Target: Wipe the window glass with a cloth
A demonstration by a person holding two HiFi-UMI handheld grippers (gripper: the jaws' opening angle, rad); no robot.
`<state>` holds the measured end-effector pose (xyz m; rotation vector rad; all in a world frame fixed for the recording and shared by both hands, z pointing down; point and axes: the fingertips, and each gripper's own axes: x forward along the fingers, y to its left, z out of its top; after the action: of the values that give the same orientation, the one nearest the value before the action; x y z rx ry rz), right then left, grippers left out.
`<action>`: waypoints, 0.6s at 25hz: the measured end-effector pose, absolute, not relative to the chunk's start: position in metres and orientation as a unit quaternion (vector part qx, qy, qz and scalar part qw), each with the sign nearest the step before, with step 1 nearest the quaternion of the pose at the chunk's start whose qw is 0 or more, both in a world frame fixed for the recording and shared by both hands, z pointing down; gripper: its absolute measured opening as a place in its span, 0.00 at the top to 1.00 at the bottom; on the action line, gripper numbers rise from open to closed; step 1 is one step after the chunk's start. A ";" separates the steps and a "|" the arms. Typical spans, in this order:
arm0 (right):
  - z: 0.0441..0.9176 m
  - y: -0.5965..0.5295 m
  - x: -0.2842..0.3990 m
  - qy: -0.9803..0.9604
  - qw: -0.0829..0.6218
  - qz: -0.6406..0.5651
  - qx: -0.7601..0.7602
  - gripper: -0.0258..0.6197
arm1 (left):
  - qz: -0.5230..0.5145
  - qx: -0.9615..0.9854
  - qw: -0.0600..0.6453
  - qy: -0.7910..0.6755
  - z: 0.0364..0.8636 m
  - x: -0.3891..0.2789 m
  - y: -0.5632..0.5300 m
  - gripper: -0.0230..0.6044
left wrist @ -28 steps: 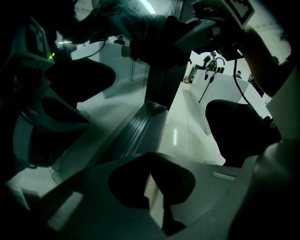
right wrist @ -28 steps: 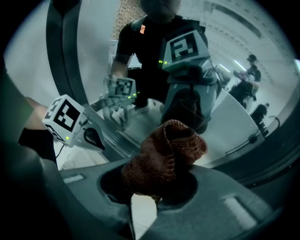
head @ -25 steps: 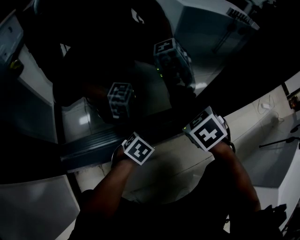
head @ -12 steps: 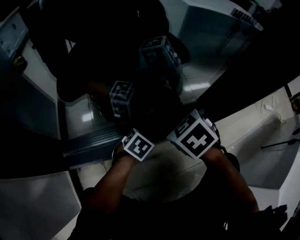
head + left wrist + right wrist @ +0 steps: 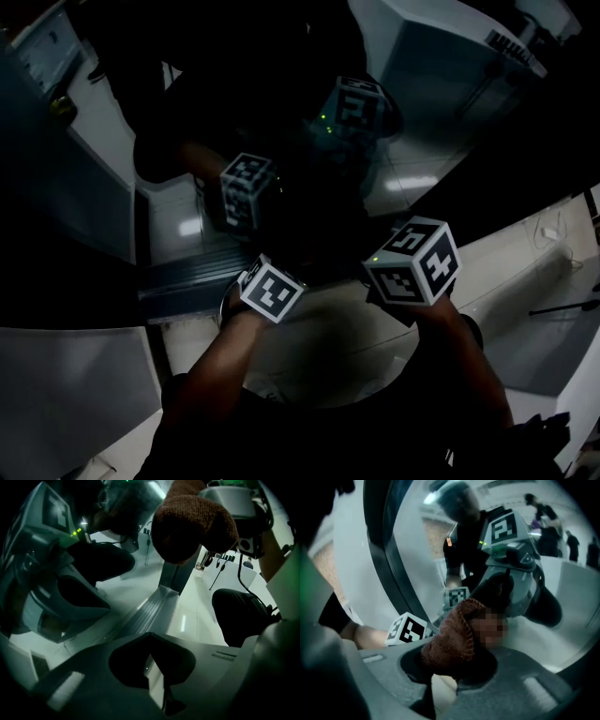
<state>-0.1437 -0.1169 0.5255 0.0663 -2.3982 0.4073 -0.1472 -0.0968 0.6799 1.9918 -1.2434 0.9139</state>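
The room is dim, with a pale tiled floor (image 5: pixel 328 347) below and the dark window glass (image 5: pixel 300 187) ahead throwing back faint mirror images of both marker cubes. At the left, a grey ribbed metal track (image 5: pixel 187 277) runs along the foot of the window, its grooves catching a dull sheen. The left claw (image 5: pixel 157 686), matt dark plastic, hangs near that track with its jaws drawn together on nothing, only a thin sliver of light between them. Further right, the cloth (image 5: pixel 454 637) is a brown, coarse-knit wad, bunched and rounded, up by the glass. The right claw (image 5: pixel 450 670) is clamped on its lower end, the black-and-white checked cube above it.
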 end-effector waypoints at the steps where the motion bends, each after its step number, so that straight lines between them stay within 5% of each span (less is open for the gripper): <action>1: 0.521 -0.117 -0.144 -0.930 0.316 0.187 0.015 0.85 | 0.345 0.750 0.308 -0.473 0.678 -0.150 -0.095 0.94; 15: 0.489 -0.122 -0.152 -0.880 0.009 0.457 -0.125 0.85 | 0.357 0.736 0.311 -0.484 0.668 -0.154 -0.078 0.94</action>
<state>-0.1522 -0.1220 0.4892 -0.3911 -2.7504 1.4285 -0.1538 -0.0785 0.6676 1.9431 -1.2793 0.9422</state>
